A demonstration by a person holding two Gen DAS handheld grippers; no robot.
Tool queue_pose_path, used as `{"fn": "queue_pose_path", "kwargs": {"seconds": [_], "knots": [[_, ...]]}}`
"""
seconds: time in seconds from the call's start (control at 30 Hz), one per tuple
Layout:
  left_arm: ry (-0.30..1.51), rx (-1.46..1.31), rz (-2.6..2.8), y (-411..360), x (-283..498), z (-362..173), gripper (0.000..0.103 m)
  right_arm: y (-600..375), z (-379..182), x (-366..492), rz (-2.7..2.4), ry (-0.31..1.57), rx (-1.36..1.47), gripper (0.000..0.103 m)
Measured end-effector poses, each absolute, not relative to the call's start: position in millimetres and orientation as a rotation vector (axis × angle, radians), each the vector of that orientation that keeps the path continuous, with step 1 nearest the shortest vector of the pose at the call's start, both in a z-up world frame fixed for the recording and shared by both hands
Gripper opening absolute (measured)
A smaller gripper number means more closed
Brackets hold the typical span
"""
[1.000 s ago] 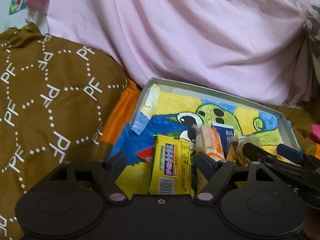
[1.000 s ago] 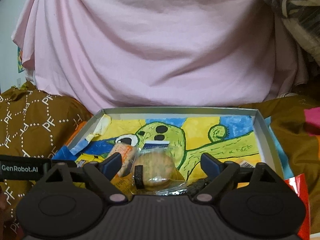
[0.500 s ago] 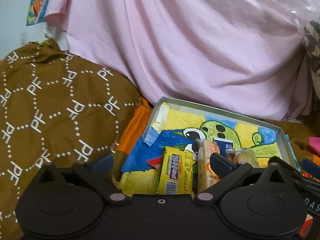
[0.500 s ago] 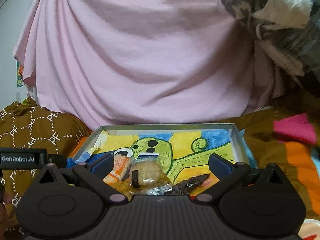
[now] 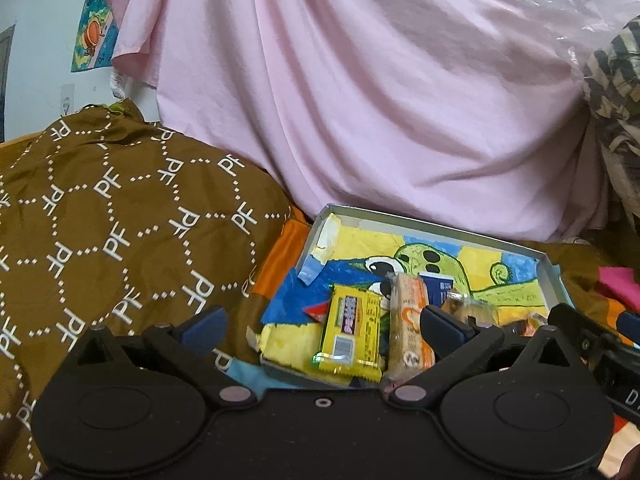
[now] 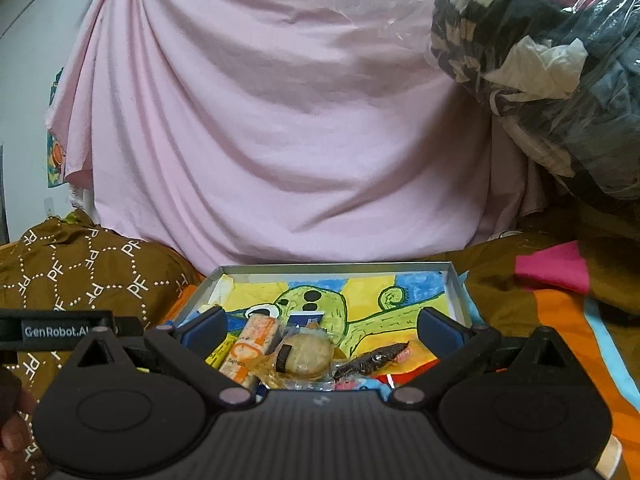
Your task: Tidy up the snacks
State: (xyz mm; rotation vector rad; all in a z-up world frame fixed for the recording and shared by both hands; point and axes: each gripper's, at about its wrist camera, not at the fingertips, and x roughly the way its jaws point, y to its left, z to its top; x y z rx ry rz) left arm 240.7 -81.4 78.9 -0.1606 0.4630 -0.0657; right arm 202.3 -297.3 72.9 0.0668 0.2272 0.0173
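Both the left gripper [image 5: 320, 326] and right gripper [image 6: 320, 326] have just spread their jaws wide, gripping nothing; the yellow snack bar [image 5: 352, 338] and wrapped cookie [image 6: 306, 354] lie at the near end of the painted tray [image 6: 332, 269].

Wrapped snacks [image 6: 308, 354] lie inside painted tray [image 6: 456, 292].

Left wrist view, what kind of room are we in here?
Probably a bedroom, on a bed: brown patterned bedding, a draped pink sheet behind, and bagged clothes. The snack tray sits on the covers.
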Motion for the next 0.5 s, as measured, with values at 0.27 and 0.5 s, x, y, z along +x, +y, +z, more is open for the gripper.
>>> {"fn": "queue_pose_path", "kwargs": {"seconds": [0.27, 0.5], "knots": [[0.441, -0.170, -0.056, -72.2, 209.4, 79.9, 0.102, -293.4, 78.6, 173.1, 0.009, 0.217, 0.077, 0.103], [0.423, -0.181, -0.047, -59.5, 183.8, 82.3, 0.102, -287.8, 83.2, 148.8, 0.003, 0.203, 0.089, 0.103]]}}
